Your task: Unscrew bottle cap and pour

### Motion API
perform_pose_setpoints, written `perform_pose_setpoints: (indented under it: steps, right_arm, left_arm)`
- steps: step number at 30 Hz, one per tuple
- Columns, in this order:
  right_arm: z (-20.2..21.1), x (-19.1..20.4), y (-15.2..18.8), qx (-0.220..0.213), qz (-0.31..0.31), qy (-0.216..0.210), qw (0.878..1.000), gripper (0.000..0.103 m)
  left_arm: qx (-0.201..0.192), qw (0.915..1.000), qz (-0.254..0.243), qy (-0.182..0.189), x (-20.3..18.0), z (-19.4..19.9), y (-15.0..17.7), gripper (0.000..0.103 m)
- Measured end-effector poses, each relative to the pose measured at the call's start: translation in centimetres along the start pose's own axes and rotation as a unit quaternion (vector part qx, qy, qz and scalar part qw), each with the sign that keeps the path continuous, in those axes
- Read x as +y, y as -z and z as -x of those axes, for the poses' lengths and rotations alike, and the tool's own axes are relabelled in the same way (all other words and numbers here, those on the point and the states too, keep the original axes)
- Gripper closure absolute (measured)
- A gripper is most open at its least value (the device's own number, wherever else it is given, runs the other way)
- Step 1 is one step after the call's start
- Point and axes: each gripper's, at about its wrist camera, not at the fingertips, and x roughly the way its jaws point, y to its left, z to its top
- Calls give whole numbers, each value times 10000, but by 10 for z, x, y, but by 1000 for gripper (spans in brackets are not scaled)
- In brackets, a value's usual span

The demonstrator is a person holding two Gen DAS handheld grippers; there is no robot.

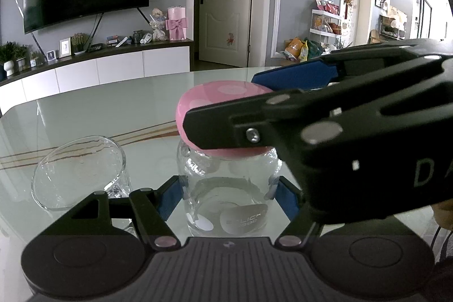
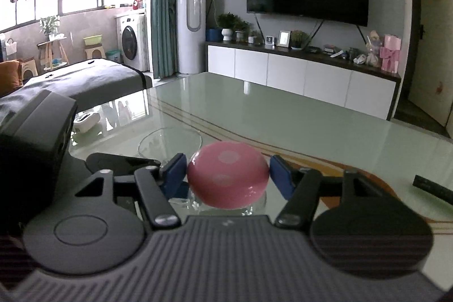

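Observation:
A clear glass bottle (image 1: 226,200) with a round pink dotted cap (image 1: 223,101) stands on the glass table. My left gripper (image 1: 228,197) is shut on the bottle's body, its blue pads pressed on both sides. My right gripper (image 1: 254,104) reaches in from the right at cap height, one finger on each side of the cap. In the right wrist view its blue pads touch the two sides of the cap (image 2: 228,174), so my right gripper (image 2: 228,174) is shut on it. An empty clear glass cup (image 1: 79,171) stands left of the bottle and also shows in the right wrist view (image 2: 170,143).
The pale green glass table (image 1: 113,109) stretches ahead to a white TV cabinet. A dark flat object (image 2: 433,188) lies at the table's right edge in the right wrist view. The left gripper's black body (image 2: 34,149) fills that view's left side.

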Motion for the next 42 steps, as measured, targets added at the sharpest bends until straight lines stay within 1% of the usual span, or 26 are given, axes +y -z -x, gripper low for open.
perform_pose_setpoints:
  steps: [6,9,13,21,28,42]
  right_arm:
    - [3,-11,-1,-9,117,-337,9994,38]
    - [4,-22,-3,-4,168,-641,9978,38]
    - [4,-33,-7,67,283,-1029,9943,38]
    - [6,-42,-18,224,672,-1518,9859,38]
    - [6,-46,-24,331,802,-1740,9809,38]
    - [3,-49,-24,353,851,-1761,9801,38]
  left_arm:
    - [-4,10000,-17,-3,-1,1,1,29]
    - [-6,10000,-21,-5,-6,2,3,29]
    - [-5,10000,-15,-2,-5,1,2,29]
    - [-4,10000,-13,-1,-5,1,2,29]
    - [-4,10000,-11,1,-4,1,2,29]
    - [-4,10000,-14,0,-4,1,2,29]
